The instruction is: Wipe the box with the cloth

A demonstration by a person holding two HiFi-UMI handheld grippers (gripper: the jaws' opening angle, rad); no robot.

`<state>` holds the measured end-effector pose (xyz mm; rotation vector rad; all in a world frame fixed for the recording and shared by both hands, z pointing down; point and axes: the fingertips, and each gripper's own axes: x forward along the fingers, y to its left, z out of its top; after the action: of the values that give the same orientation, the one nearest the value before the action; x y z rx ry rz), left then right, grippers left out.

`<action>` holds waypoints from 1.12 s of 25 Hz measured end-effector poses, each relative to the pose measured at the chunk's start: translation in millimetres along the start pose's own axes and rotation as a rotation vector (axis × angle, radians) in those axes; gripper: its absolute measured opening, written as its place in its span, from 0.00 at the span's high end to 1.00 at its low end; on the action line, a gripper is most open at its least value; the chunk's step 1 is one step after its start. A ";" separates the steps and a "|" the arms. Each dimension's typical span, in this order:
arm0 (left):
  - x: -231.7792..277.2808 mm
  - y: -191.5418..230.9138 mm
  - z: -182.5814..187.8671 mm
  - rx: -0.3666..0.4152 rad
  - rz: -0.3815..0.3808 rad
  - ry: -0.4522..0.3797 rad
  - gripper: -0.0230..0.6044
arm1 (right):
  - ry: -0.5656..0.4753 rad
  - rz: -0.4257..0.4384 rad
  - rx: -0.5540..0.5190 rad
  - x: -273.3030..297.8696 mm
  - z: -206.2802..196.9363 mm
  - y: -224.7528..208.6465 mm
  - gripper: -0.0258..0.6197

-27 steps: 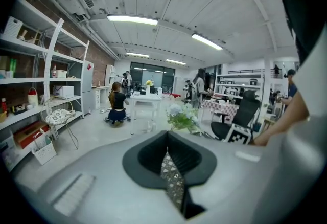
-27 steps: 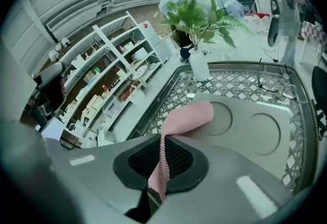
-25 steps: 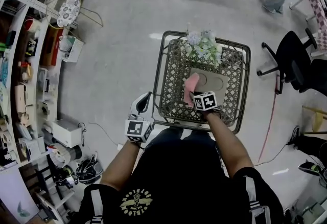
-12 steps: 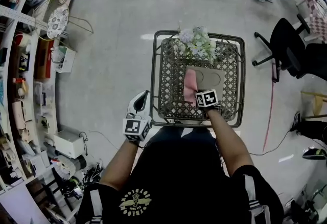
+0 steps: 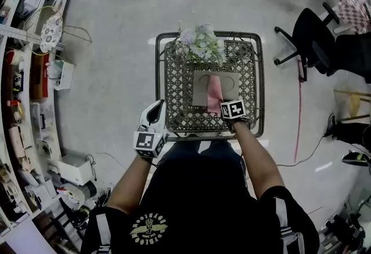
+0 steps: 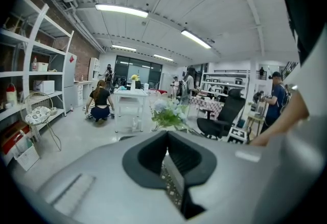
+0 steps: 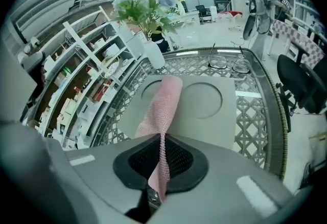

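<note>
A flat grey-beige box (image 5: 229,82) with two round recesses lies on a metal lattice table (image 5: 258,79). Across its middle hangs a pink cloth (image 5: 214,91), with my right gripper (image 5: 219,109) shut on its near end at the box's near edge. The right gripper view shows the cloth (image 7: 164,97) running from the closed jaws of the right gripper (image 7: 162,141) onto the box (image 7: 209,103). My left gripper (image 5: 156,109) is held off the table's near left corner. In its own view the left gripper (image 6: 166,142) has its jaws together with nothing held.
A vase of flowers (image 5: 200,43) stands at the table's far edge, behind the box. A pair of glasses (image 7: 229,62) lies on the lattice beyond the box. Shelving (image 5: 23,67) lines the left wall. An office chair (image 5: 307,38) stands to the right. A person crouches far off (image 6: 100,101).
My right gripper has carried the cloth from the box's left part to its middle. The left gripper has shifted a little beside the table corner. The head view has moved.
</note>
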<state>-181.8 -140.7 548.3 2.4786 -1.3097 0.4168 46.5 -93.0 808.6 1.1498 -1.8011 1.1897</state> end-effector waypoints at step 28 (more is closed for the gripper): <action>28.1 -95.3 7.9 -0.010 0.062 -0.013 0.96 | 0.030 -0.069 0.021 -54.2 -49.0 -137.7 0.93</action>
<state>-86.3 -113.7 539.5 2.4412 -1.3939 0.4078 197.5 -57.2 823.9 1.1909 -1.7168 1.1821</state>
